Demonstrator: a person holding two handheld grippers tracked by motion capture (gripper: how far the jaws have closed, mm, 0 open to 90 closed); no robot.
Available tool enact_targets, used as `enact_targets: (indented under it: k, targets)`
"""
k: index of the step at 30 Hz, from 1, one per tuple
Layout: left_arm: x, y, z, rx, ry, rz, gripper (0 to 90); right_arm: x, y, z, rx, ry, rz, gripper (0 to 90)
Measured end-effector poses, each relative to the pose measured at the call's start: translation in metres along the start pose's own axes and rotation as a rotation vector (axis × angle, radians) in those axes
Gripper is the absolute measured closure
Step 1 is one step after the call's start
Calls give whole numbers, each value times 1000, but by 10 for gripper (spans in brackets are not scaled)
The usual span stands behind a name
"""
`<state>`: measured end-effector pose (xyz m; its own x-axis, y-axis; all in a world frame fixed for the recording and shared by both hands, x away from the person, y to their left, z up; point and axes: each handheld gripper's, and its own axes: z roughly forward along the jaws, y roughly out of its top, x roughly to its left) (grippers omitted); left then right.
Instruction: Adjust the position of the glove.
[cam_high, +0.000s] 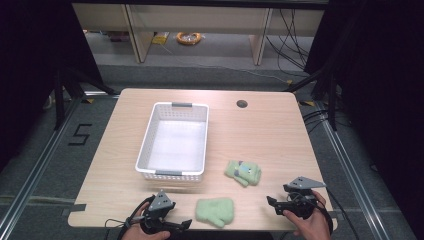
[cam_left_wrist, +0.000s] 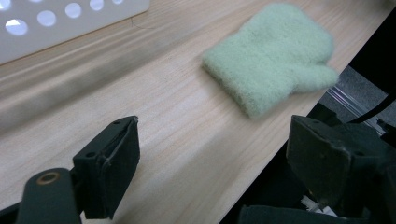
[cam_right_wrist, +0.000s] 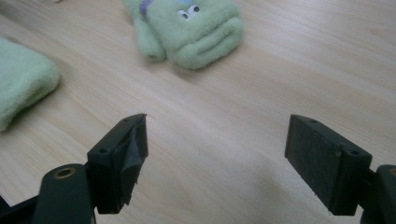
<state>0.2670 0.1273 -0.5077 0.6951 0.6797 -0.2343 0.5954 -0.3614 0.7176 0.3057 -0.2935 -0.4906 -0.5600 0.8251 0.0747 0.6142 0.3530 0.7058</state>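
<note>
- Green plain mitten (cam_high: 215, 211) lies at the table's (cam_high: 270, 130) near edge, the face-patterned mitten (cam_high: 243, 172) right of the white basket (cam_high: 150, 145).
- My left gripper (cam_high: 184, 225) and right gripper (cam_high: 270, 201) gape, holding nothing.
- Nothing is in the basket yet, I judge.

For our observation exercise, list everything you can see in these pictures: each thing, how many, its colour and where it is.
basket: one, white, empty, middle of the table toward its far side
plain mitten: one, light green, near edge, between the grippers
mitten with a face: one, light green, right of the basket
table: one, light wood
cable coil: one, orange, on the floor beyond the table
left gripper: one, black, fingers apart, near left edge
right gripper: one, black, fingers apart, near right edge
</note>
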Motion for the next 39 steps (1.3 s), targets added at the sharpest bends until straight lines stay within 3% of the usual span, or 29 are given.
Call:
enact_targets:
  k: [3,7,8,9,10,11,12,13,14,15,16,19,20,21,22,23,26,28,29,30,34,35,36,37,39]
  targets:
    - [0,0,0,1,-1,-1,170,2,2,-3,8,3,13,249]
    - [0,0,-1,-3,-19,-17,170,4,4,-4,-5,10,-10,271]
    - [1,1,-1,5,-21,-12,170,8,4,-5,3,22,24,281]
    - [-1,1,0,-14,-19,-32,170,6,5,-5,-10,26,-10,287]
    - [-1,1,1,-18,-17,-29,170,9,5,-5,-13,33,6,293]
    - [-2,1,1,-23,-20,-36,170,8,6,-5,-24,33,-23,305]
    - [-2,1,1,-22,-22,-36,170,11,7,-6,-18,51,-6,317]
    - [-1,2,0,-4,-21,-15,170,11,8,-7,-30,43,-41,323]
    - [-2,2,0,-7,-25,-17,170,16,10,-9,-10,54,-3,334]
    - [-4,2,1,-20,-29,-49,170,15,11,-8,-24,65,-42,345]
    - [-3,4,-1,2,-36,-10,173,20,14,-9,-25,86,-50,358]
    - [-6,6,1,-10,-40,-30,185,27,17,-7,-30,118,-59,378]
    - [-8,7,2,-36,-34,-33,185,30,19,-7,-31,133,-73,392]
    - [-8,8,2,-13,-38,-26,198,36,23,-5,-43,153,-105,416]
    - [-11,9,5,-34,-33,-37,207,41,25,-4,-43,164,-103,440]
    - [-11,11,5,-18,-38,-13,207,41,25,-4,-43,164,-103,440]
    - [-17,16,11,-8,-68,6,246,53,33,1,-30,216,-151,508]
    - [-19,18,15,-1,-75,6,273,60,37,5,-40,224,-175,557]
    - [-17,20,15,25,-66,44,288,62,38,7,-39,224,-183,577]
    - [-18,20,17,8,-70,21,315,67,42,11,-21,231,-196,601]
    - [-17,22,23,18,-78,13,343,73,47,21,-6,242,-206,610]
    - [-17,22,24,21,-81,-7,348,75,48,25,3,243,-211,610]
    - [-17,23,25,35,-85,18,354,76,50,28,16,250,-214,610]
    - [-19,23,27,33,-88,0,358,78,51,32,21,251,-215,610]
    - [-21,24,31,59,-84,40,361,82,54,40,50,257,-204,610]
